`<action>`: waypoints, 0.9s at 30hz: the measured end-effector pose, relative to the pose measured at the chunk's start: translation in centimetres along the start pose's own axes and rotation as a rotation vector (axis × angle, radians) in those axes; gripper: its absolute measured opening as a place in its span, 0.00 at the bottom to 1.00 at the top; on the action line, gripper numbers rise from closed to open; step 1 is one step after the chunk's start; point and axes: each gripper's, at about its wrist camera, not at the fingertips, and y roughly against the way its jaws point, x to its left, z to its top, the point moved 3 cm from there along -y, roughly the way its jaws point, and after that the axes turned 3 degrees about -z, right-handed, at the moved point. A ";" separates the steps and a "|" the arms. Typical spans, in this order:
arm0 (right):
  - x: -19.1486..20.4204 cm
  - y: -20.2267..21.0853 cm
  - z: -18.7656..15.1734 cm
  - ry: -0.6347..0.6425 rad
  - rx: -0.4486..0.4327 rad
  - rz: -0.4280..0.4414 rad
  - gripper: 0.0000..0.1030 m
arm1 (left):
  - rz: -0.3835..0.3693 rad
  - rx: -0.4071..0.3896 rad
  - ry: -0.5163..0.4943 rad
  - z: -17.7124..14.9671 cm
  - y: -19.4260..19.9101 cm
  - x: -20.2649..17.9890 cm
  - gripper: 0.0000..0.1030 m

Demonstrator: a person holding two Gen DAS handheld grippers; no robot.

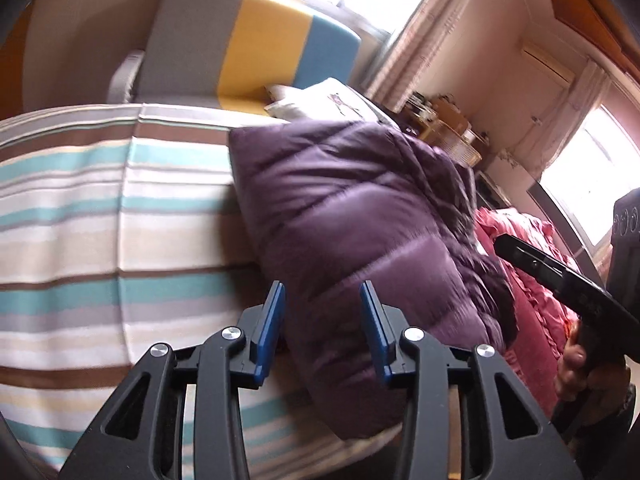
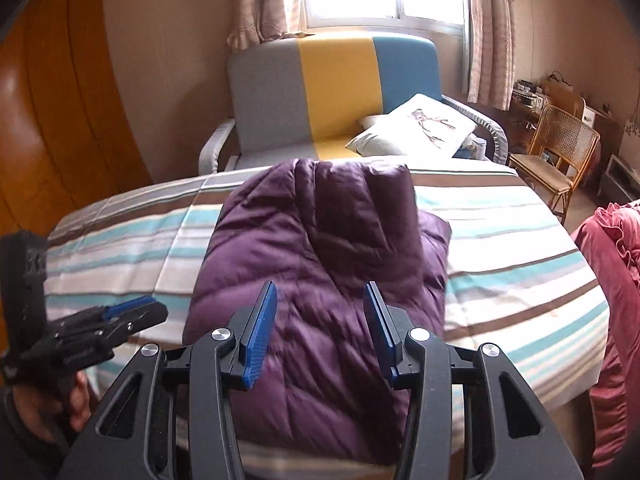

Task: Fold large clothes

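A purple quilted down jacket (image 1: 360,220) (image 2: 320,240) lies folded into a thick bundle on the striped sheet (image 1: 80,220) (image 2: 520,260). My left gripper (image 1: 322,288) hovers over the jacket's near left edge, its blue pads apart and nothing between them. Above the near middle of the jacket, my right gripper (image 2: 320,286) is open too and holds nothing. In the right wrist view the left gripper (image 2: 132,312) shows at the far left, held by a hand. The right gripper (image 1: 520,248) appears at the right edge of the left wrist view.
A grey, yellow and blue armchair (image 2: 332,92) with a white pillow (image 2: 420,128) stands behind the striped surface. A pink ruffled quilt (image 2: 616,280) (image 1: 532,288) lies to the right. A wicker chair (image 2: 560,152) stands at the back right and a wooden wardrobe (image 2: 48,120) on the left.
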 end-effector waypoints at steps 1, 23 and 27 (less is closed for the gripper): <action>0.2 -0.5 0.5 -0.004 0.005 0.005 0.44 | 0.014 -0.001 0.002 0.3 -0.1 0.1 0.37; -1.9 -8.0 0.9 -0.074 0.153 -0.241 0.40 | 0.257 0.026 -0.057 5.0 -6.4 -0.7 0.38; -2.5 -8.6 0.5 -0.082 0.178 -0.264 0.40 | 0.264 0.038 -0.083 5.5 -7.3 -1.1 0.37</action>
